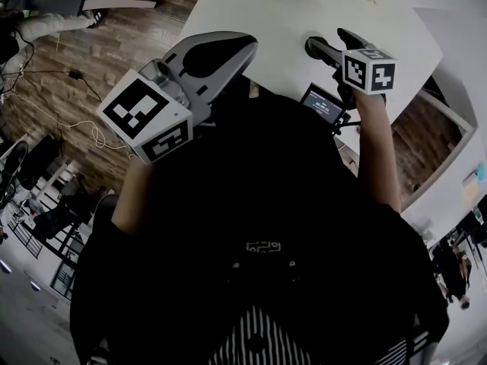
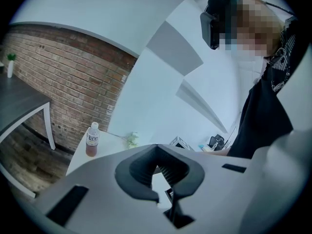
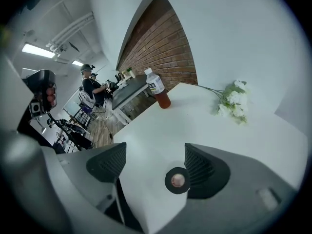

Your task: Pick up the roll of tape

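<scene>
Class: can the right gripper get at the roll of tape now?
Probably yes: the right gripper holds its jaws apart, the roll of tape lies between them on the table, nothing blocking.

Looking down past the wide-spread hand-held gripper (image 3: 155, 165) onto a white tabletop (image 3: 161, 130). Lying flat between the jaws, just beside the right-hand one and unclamped: a black roll of tape (image 3: 177, 180). Farther back, standing upright, a bottle (image 3: 158, 89) of brown drink; right of it, white flowers (image 3: 233, 100).

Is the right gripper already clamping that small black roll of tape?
No: the right gripper has its jaws wide apart, and the small black roll of tape lies flat on the white table between them.
</scene>
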Demonstrator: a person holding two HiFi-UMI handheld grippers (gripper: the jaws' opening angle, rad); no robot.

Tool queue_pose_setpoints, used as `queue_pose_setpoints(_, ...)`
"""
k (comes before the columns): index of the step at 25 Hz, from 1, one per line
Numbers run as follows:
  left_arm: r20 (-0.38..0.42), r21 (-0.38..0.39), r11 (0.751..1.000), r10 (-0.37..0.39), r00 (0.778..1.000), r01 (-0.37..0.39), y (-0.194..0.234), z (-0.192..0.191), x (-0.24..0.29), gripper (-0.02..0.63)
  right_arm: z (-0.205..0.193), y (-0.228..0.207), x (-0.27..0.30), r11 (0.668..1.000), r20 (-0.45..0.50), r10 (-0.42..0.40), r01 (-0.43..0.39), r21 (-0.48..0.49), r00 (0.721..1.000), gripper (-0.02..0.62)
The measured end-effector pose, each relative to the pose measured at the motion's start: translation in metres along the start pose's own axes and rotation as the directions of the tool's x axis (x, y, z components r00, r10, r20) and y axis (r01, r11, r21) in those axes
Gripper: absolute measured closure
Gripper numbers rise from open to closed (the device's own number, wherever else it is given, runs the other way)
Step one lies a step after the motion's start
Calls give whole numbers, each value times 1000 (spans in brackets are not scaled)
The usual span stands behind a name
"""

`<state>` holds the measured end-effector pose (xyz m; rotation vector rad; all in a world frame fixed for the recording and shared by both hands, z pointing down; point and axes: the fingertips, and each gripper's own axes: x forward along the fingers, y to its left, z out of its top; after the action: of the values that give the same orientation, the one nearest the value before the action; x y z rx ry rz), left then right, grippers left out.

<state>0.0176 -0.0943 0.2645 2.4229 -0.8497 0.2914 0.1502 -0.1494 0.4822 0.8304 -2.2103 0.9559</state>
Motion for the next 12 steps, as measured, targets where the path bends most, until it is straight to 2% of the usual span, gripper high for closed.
queue_pose_setpoints(12, -2, 0, 999, 33, 999, -33, 0, -7, -6, 603, -37, -17, 26, 999, -88, -35, 35, 1, 996, 197)
